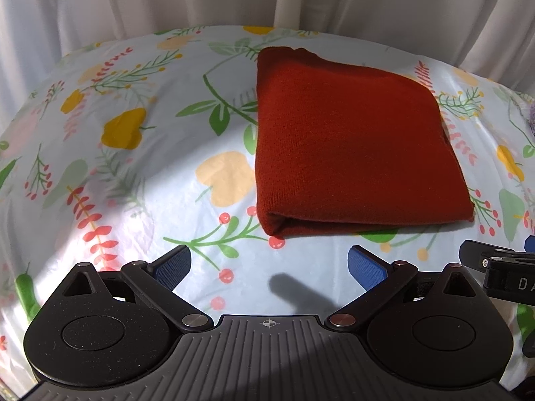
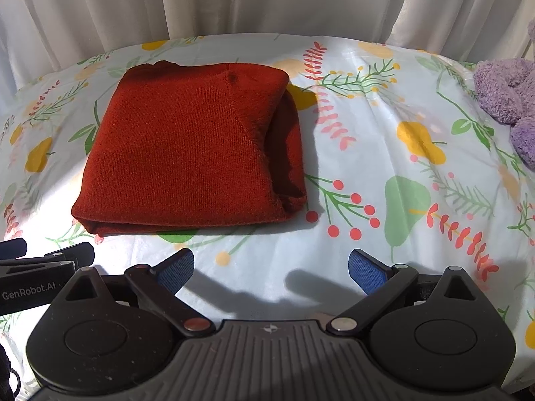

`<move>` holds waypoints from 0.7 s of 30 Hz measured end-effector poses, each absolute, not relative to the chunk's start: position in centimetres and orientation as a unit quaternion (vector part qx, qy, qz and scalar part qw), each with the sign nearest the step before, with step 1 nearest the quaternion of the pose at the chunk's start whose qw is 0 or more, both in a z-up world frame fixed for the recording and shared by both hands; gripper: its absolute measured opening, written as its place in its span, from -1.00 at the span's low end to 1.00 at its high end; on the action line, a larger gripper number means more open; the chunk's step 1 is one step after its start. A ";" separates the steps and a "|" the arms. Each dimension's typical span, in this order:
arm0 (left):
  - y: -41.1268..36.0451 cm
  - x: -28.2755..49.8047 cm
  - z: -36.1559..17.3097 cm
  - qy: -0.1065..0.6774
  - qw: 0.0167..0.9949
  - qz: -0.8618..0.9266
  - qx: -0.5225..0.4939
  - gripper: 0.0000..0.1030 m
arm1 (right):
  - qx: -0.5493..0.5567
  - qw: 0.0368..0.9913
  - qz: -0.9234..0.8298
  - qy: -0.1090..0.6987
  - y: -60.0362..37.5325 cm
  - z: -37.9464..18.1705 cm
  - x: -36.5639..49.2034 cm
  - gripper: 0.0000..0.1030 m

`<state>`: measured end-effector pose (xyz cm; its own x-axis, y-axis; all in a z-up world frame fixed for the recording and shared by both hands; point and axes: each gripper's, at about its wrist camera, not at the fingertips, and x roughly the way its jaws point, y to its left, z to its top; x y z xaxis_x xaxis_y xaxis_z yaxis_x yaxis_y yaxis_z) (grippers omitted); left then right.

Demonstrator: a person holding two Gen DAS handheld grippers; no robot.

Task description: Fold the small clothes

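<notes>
A rust-red knitted garment (image 1: 347, 140) lies folded into a thick rectangle on the floral tablecloth (image 1: 140, 180); the right wrist view shows the same garment (image 2: 187, 147) with its layered edges at the right side. My left gripper (image 1: 269, 264) hovers just in front of the fold's near edge, open, with nothing between its blue pads (image 1: 172, 269). My right gripper (image 2: 271, 267) is also open and empty, in front of the garment's near right corner. Each gripper's body shows at the edge of the other's view.
A fluffy purple item (image 2: 508, 100) lies at the far right of the table. White curtains (image 2: 267, 3) hang behind the table's far edge. Bare floral cloth (image 2: 401, 173) stretches right of the garment and to its left.
</notes>
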<state>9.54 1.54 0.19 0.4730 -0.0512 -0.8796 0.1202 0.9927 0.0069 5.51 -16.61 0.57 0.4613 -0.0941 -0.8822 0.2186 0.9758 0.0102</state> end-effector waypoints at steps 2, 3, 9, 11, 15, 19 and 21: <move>1.4 9.6 0.1 0.512 0.857 -0.051 0.033 0.99 | 0.061 0.852 -0.093 0.511 -16.7 0.5 5.5 0.92; 1.3 9.7 0.1 0.512 0.857 -0.052 0.033 0.99 | 0.062 0.852 -0.093 0.511 -16.7 0.5 5.5 0.92; 1.1 9.8 0.1 0.513 0.856 -0.054 0.032 0.99 | 0.062 0.853 -0.093 0.510 -16.9 0.5 5.6 0.92; 1.1 9.9 0.1 0.511 0.857 -0.057 0.029 0.99 | 0.061 0.853 -0.093 0.509 -16.9 0.5 5.7 0.92; 0.9 9.9 0.2 0.505 0.860 -0.062 0.029 0.99 | 0.061 0.854 -0.093 0.508 -16.8 0.5 5.7 0.92; 0.8 10.1 0.1 0.506 0.860 -0.061 0.032 0.99 | 0.062 0.854 -0.092 0.508 -17.0 0.6 5.8 0.92; 0.8 10.1 0.0 0.506 0.860 -0.061 0.033 0.99 | 0.062 0.854 -0.092 0.508 -17.0 0.6 5.9 0.92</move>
<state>10.14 0.81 0.04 0.4801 -0.0704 -0.8744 0.1382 0.9904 -0.0039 5.87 -17.05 0.59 0.4676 -0.0948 -0.8788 0.2209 0.9752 0.0123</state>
